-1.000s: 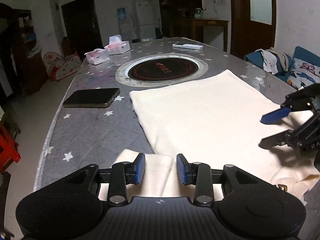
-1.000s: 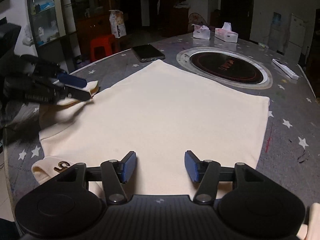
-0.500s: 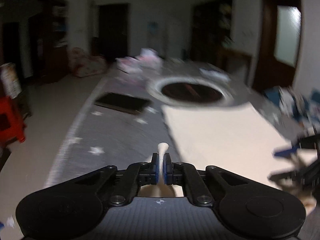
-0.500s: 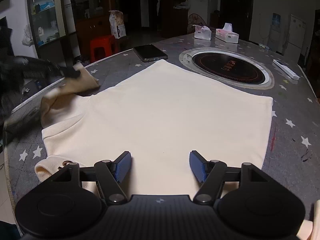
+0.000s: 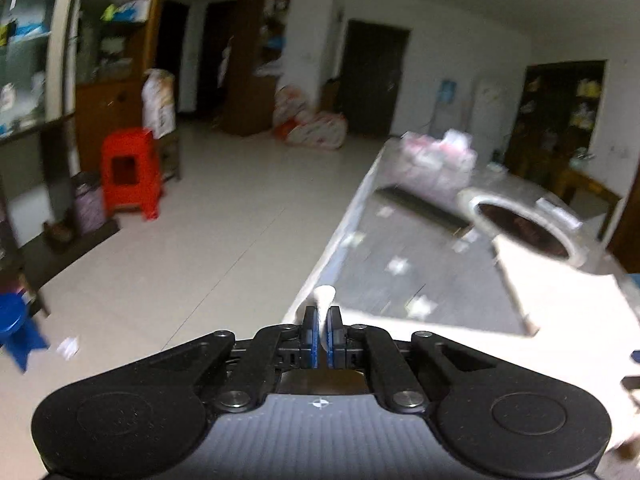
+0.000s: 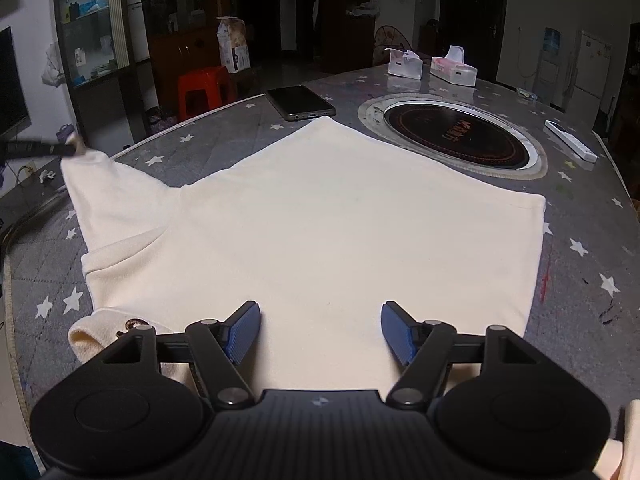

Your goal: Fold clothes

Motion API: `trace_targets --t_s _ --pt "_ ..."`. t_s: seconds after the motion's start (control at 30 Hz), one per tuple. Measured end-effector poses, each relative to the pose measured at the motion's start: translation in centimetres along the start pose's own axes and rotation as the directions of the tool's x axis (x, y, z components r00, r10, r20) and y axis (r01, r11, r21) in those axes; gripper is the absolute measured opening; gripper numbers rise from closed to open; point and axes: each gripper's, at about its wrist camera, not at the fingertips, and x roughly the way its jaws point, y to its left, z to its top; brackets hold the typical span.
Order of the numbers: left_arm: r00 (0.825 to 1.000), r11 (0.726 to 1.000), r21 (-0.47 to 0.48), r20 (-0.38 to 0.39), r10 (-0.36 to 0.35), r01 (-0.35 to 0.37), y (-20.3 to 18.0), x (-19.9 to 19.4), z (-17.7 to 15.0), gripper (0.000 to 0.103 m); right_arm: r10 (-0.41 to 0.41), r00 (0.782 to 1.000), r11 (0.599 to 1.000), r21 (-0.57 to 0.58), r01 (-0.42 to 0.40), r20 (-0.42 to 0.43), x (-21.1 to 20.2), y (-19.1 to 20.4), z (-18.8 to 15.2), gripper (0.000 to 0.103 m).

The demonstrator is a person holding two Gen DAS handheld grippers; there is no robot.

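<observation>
A cream garment (image 6: 340, 220) lies spread flat on the grey star-patterned table (image 6: 580, 200). Its left sleeve (image 6: 116, 200) is drawn out sideways to the table's left edge. My left gripper (image 5: 322, 326) is shut on the sleeve's tip, a pinch of cream cloth (image 5: 323, 295) sticking up between the blue pads; in the right wrist view this left gripper (image 6: 60, 149) shows as a blurred dark bar at the far left. My right gripper (image 6: 320, 326) hovers over the garment's near edge, its jaws opening, nothing between them.
A dark phone (image 6: 300, 102) lies just beyond the garment's far corner, beside a round inset cooktop (image 6: 454, 136). Two tissue boxes (image 6: 432, 66) and a white remote (image 6: 570, 146) sit further back. A red stool (image 5: 130, 172) stands on the floor left of the table.
My left gripper shut on the sleeve's end and pulled it out leftward past the table's edge, rolling as it went. The right gripper's jaws widened while it stayed in place.
</observation>
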Motion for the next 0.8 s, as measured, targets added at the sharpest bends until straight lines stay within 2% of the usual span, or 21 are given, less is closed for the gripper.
trace_targets --t_s 0.1,0.17,0.27,0.33,0.4,0.47,0.53,0.67,0.8 --pt "0.998 0.999 -0.013 -0.038 0.04 -0.041 0.8 0.5 -0.9 0.006 0.0 1.0 1.0 -0.007 0.0 -0.005 0.1 0.1 0.1 0.07" --pt "0.996 0.997 -0.005 -0.046 0.074 -0.075 1.0 0.8 -0.9 0.01 -0.002 1.0 1.0 -0.012 0.002 -0.006 0.0 0.2 0.2 0.07" --pt "0.993 0.994 -0.002 -0.044 0.111 -0.111 0.8 0.6 -0.6 0.012 -0.002 1.0 1.0 -0.007 0.002 0.002 -0.4 0.4 0.2 0.07" --pt "0.996 0.997 0.009 -0.027 0.083 -0.083 -0.1 0.1 -0.1 0.011 0.005 1.0 1.0 -0.005 -0.005 0.01 -0.8 0.6 0.2 0.07" --pt "1.0 0.999 0.046 -0.01 0.022 -0.022 -1.6 -0.3 0.2 0.011 0.012 1.0 1.0 -0.005 -0.012 0.012 -1.2 0.8 0.0 0.07" --pt "0.998 0.996 0.075 -0.024 -0.051 0.052 -2.9 -0.1 0.1 0.012 0.017 1.0 1.0 -0.003 -0.017 0.013 -1.6 1.0 -0.1 0.07" --pt "0.996 0.991 0.106 -0.051 -0.077 0.082 -4.1 0.7 -0.3 0.011 0.021 1.0 1.0 0.0 -0.021 0.017 -1.9 1.4 -0.3 0.07" --pt "0.991 0.986 0.139 -0.113 -0.078 0.093 -5.3 2.6 -0.8 0.011 0.033 0.999 0.999 0.0 -0.033 0.022 -2.7 2.0 -1.1 0.07" --pt "0.992 0.984 0.164 -0.112 -0.052 0.07 -5.3 3.0 -0.9 0.012 0.032 0.999 0.999 -0.034 -0.032 0.015 -3.4 3.1 -2.5 0.07"
